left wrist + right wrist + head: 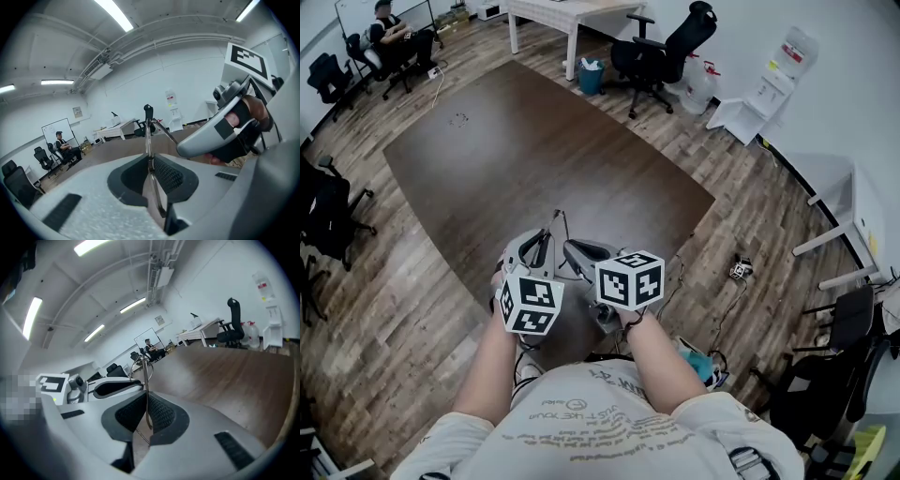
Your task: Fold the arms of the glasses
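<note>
The left claw [150, 161] is clamped on the glasses [148, 136]. The thin metal rim of one lens stands edge-on between its ribbed pads and rises past the claw tips. From the top of that rim one arm [164, 131] of the glasses slants off towards the right claw [146, 401]. The right claw is closed on it, with the wire pinched upright between the dark pads and its end poking out below them. Each claw appears in the other's view, close alongside and angled in towards it. In the right gripper view the round rims show just beyond the left claw's grey fingers.

In the head view the two claws meet tip to tip in front of the person, and the marker cubes sit side by side nearer the body. The glasses hang between the claw tips, held up over the near corner of the table [534, 159], a dark brown top with nothing else near the claws.

Wooden floor [750, 216] surrounds the table. Beyond the far corner stands a black office chair [661, 52], with a white water dispenser [769, 80] by the wall. A seated person [394, 33] is well away past the table's far left edge.
</note>
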`<state>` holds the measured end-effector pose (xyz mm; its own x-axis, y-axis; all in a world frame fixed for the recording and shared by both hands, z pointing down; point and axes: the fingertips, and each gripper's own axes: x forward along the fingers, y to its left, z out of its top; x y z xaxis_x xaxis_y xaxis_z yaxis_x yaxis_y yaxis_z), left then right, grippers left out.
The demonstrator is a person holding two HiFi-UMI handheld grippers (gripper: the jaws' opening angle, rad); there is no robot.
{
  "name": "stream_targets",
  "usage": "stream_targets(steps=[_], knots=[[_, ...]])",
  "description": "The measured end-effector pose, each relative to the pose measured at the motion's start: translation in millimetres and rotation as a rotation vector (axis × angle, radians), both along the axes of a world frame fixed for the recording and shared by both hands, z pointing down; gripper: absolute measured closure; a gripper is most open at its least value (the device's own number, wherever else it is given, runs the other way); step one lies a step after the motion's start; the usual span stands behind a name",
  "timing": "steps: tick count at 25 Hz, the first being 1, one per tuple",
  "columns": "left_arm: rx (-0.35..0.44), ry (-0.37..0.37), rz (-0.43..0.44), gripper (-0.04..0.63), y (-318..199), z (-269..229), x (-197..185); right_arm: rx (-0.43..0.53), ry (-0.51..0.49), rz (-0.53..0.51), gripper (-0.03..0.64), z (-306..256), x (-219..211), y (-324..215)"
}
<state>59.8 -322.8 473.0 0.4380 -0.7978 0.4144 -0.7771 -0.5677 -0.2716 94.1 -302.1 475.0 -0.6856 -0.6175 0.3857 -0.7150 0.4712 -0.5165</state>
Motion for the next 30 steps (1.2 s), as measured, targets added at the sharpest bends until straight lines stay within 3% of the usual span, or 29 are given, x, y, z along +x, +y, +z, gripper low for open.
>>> stream_targets(steps=[4,18,20,24,25,26,30], knots=[[0.008,0.017,-0.013,0.543,4.7,-4.3,3.5,-0.100,-0.171,-0.003,0.592,-1.9,-4.0,2.4],[0.026,0.043,-0.037,0.546,12.0,-10.2,-5.8,-0.187,-0.310,-0.026,0.594,-4.7,-23.1,5.5],[0.024,0.045,-0.044,0.546,10.9,-10.2,-5.9,-0.172,-0.307,-0.019,0.592,-4.6,-21.7,3.8],[0.024,0.049,-0.053,0.545,10.2,-8.4,-9.8,-0.047,-0.215,-0.023,0.585,-7.1,-19.0,1.1],[0.022,0.052,-0.058,0.545,9.8,-7.9,-12.2,-0.026,-0.204,-0.026,0.544,-9.9,-18.6,1.2],[0.021,0.055,-0.065,0.546,9.0,-7.8,-14.9,-0.014,-0.208,-0.026,0.499,-13.8,-17.5,1.3],[0.019,0.077,-0.110,0.546,3.6,-9.9,-27.2,0.002,-0.241,-0.007,0.492,-28.3,-3.8,7.4]])
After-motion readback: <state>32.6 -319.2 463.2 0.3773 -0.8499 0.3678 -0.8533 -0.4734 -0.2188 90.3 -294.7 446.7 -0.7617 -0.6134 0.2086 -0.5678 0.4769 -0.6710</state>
